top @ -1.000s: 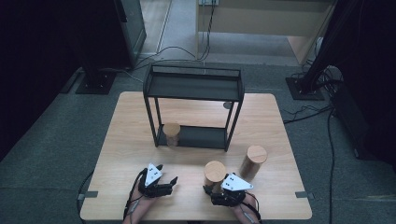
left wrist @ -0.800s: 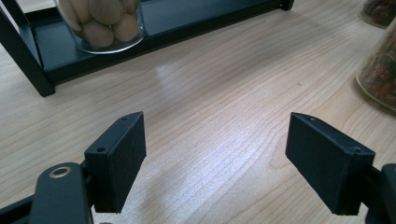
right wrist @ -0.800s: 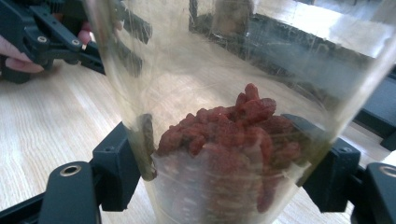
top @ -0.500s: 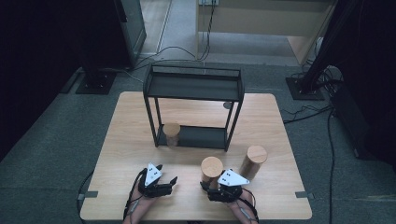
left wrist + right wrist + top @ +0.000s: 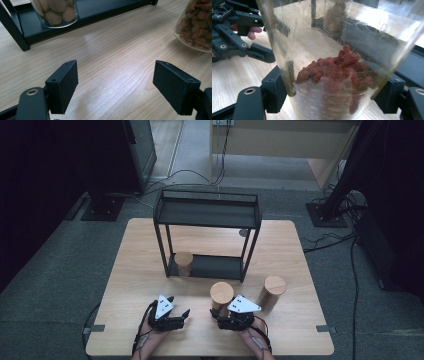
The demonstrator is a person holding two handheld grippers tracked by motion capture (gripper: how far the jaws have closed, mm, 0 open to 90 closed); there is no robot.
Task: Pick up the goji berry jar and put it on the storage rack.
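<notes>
You are holding the right gripper (image 5: pixel 227 319) at the near edge of the light wooden table (image 5: pixel 140 265), its jaws pinching the glass jar of red dried berries (image 5: pixel 332 75). In the high view that jar (image 5: pixel 221 296) is standing just in front of the gripper under a round wooden lid, near the table's middle front. In the right gripper view the jar is sitting between the two black jaws, tilted across the frame, the berries filling its lower part.

You are resting the left gripper (image 5: pixel 172 317) beside it, jaws spread wide over bare wood, as the left gripper view (image 5: pixel 115 85) is showing, holding nothing.

A second lidded jar (image 5: pixel 272 291) is standing to the right of the held one, apart from it. A black metal two-level rack (image 5: pixel 207 215) is occupying the table's centre, and on its lower shelf, at the left end, a jar of pale round nuts (image 5: pixel 56 11) is sitting.

The table is standing on grey carpet (image 5: pixel 50 270). Cables (image 5: pixel 325 240) are trailing over the floor at the right and behind the table, dark stands are framing both sides, and a pale wooden cabinet (image 5: pixel 280 140) is showing at the back.
</notes>
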